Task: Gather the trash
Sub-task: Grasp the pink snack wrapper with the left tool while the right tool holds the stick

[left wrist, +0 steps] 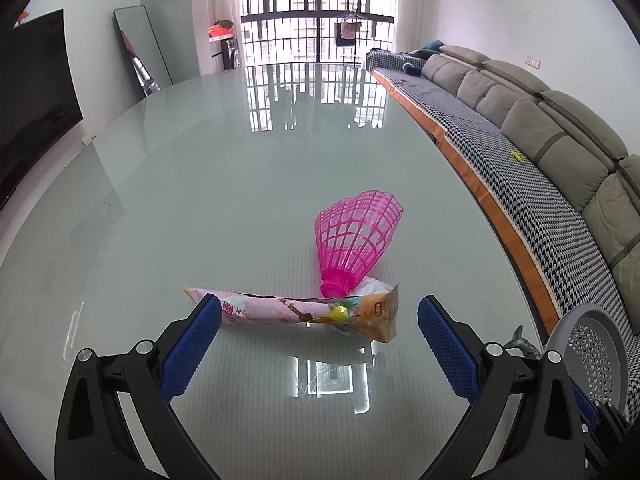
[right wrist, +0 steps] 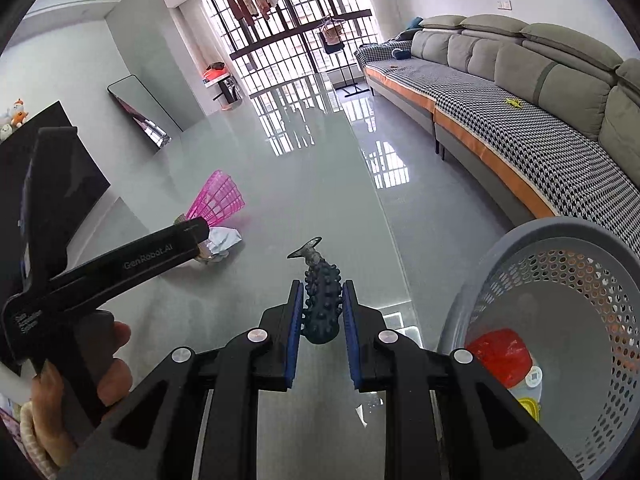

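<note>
With your right tongs (right wrist: 320, 312) clenched on the knobbly toy (right wrist: 322, 300), carry it level over the basket (right wrist: 472, 280) before releasing, while your released left tongs (left wrist: 320, 344) straddle the wrapper (left wrist: 304, 312) on the desk (left wrist: 200, 200).

Glossy glass table (left wrist: 200, 184); pink plastic mesh shuttlecock (left wrist: 356, 232); crinkled wrapper (left wrist: 304, 308).

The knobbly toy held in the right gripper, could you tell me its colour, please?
Dark teal-grey, studded with bumps, with a paler fin-like tail; the knobbly toy shows best in the right wrist view.

shuttlecock (left wrist: 356, 236) behind wrapper (left wrist: 304, 310)
</note>
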The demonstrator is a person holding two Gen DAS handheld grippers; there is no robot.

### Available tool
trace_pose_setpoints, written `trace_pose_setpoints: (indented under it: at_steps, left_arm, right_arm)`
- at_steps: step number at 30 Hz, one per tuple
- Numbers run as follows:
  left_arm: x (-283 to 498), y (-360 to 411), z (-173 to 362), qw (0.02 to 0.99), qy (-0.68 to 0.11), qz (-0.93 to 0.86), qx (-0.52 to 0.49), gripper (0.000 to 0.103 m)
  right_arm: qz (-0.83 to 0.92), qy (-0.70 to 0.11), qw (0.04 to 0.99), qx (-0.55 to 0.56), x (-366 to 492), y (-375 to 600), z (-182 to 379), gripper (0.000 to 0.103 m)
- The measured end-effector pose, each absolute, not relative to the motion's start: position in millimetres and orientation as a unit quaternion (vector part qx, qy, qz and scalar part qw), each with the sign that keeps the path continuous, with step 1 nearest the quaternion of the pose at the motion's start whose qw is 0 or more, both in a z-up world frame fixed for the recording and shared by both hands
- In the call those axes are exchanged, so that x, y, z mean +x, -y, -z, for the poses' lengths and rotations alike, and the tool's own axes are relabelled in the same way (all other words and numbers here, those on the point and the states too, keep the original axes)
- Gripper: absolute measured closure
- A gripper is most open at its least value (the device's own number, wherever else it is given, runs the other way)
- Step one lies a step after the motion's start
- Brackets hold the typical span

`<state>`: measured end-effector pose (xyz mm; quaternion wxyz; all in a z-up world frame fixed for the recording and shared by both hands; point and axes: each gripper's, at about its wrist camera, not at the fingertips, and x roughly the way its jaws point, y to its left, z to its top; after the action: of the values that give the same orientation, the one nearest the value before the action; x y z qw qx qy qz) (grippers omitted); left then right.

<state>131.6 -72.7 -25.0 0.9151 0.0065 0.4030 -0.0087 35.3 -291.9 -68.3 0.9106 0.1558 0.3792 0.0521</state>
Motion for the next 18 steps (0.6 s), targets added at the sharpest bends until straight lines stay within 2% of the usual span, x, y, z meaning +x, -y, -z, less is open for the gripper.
trace_pose_setpoints:
  at_steps: [12,18]
  left_arm:
    - [102,16,25,0.918,-0.395,-0.046,-0.005,0.006]
    - [101,19,19,0.921,-0.389,-0.032,-0.006,0.006]
  right_arm:
    - [-0.062,-0.371,0.915,0.146,26,281,61,0.084]
    - [-0.065,-0.366,0.918,0.137,23,272,55,0.084]
